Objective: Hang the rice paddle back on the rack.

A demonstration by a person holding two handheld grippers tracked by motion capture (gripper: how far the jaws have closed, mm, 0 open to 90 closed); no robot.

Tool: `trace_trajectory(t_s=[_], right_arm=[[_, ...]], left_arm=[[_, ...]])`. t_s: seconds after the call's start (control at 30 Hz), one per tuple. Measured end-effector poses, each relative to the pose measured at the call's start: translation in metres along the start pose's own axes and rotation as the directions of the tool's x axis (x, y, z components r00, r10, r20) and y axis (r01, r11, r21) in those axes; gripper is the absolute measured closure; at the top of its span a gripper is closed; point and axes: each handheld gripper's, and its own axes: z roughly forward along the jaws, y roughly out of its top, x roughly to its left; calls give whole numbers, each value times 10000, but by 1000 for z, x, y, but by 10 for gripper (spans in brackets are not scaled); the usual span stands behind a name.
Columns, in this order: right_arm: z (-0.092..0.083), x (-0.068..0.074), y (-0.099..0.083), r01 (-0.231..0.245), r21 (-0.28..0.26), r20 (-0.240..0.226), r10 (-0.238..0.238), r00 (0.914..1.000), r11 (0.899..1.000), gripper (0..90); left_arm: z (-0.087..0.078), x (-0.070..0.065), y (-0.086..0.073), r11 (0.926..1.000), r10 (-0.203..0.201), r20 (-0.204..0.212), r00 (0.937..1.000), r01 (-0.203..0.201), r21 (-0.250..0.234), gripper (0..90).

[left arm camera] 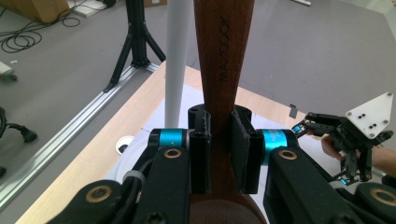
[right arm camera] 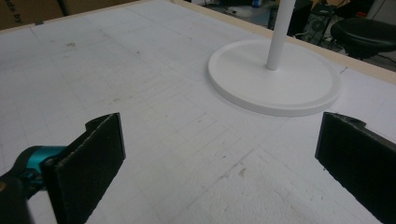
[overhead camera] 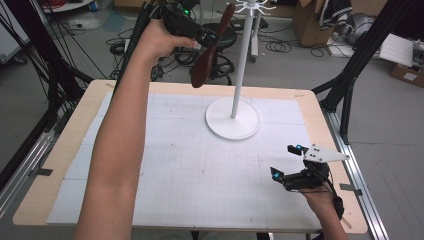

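Observation:
A brown wooden spoon (overhead camera: pixel 206 62) is held high over the table's far edge. Its broad end hangs down and its handle slants up toward the hooks (overhead camera: pixel 248 6) of a white stand (overhead camera: pixel 241 60). My left gripper (overhead camera: pixel 212 39) is shut on the spoon's handle (left arm camera: pixel 223 56), both pads pressing its sides, with the stand's pole (left arm camera: pixel 177 60) just behind to the left. My right gripper (overhead camera: pixel 286 161) rests low at the table's right front, open with nothing between its jaws (right arm camera: pixel 219 154). It faces the stand's round base (right arm camera: pixel 275 84).
The white gridded mat (overhead camera: pixel 190 170) covers the wooden table (overhead camera: pixel 70 145). The stand's round base (overhead camera: pixel 233 119) sits at the far middle. Black tripod legs (overhead camera: pixel 350 75), a stool (overhead camera: pixel 222 35), cables and boxes stand on the floor beyond.

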Motion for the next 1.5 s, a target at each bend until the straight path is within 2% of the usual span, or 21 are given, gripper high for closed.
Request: trace_trajectory(t_s=[0.3,0.47,0.7,0.93,1.5], right_arm=[[-1,0,0,20,-8,-9,-20,10000,10000,6],[-1,0,0,21,-13,-10,-21,10000,10000,5],[0,1,1,12,-17,-12,-12,10000,10000,5],[-1,0,1,40,-39,7,-40,10000,10000,5],[-1,1,1,12,-24,-8,-12,10000,10000,5]], left_arm=[[5,-2,4,10000,31,-100,9999,-31,1,786],[10,-1,4,9998,72,-218,9997,-68,169,786],[14,-2,4,10000,33,-345,9994,-31,63,785],[18,-3,4,9998,185,-533,9984,-184,30,785],[23,-3,3,9999,160,-717,9973,-160,-6,779]])
